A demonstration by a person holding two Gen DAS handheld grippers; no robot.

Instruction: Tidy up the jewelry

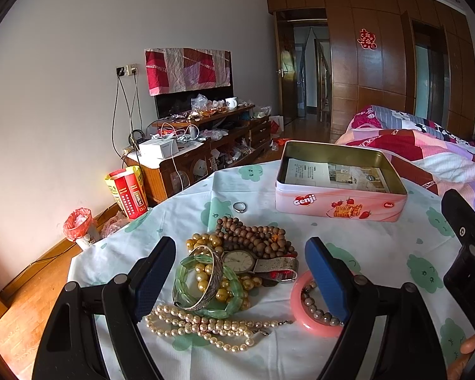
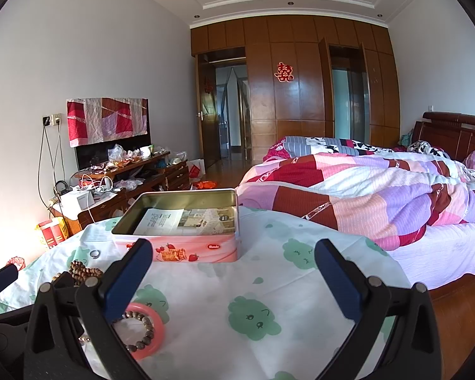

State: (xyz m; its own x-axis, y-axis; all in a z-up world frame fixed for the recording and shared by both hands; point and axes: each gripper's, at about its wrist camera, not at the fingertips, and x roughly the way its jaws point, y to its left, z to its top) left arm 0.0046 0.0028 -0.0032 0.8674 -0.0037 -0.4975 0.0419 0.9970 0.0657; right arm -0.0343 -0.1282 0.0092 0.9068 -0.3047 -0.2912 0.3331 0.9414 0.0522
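Observation:
A heap of jewelry lies on the table: a silver bangle (image 1: 210, 280) over a green bead bracelet (image 1: 234, 294), gold pearls (image 1: 205, 240), brown wooden beads (image 1: 256, 237), a watch (image 1: 240, 261) and a white pearl necklace (image 1: 202, 324). A pink bangle (image 1: 304, 316) with a small bead bracelet inside lies to the right; it also shows in the right wrist view (image 2: 156, 326). A silver ring (image 1: 239, 207) lies behind the heap. An open pink tin (image 1: 338, 204) stands further back. My left gripper (image 1: 240, 272) is open just above the heap. My right gripper (image 2: 234, 275) is open and empty over bare cloth.
The round table wears a white cloth with green prints (image 2: 253, 316). A bed with a patchwork quilt (image 2: 364, 190) is close on the right. A cluttered TV cabinet (image 1: 202, 145) and a red bag (image 1: 128, 191) stand at the left wall.

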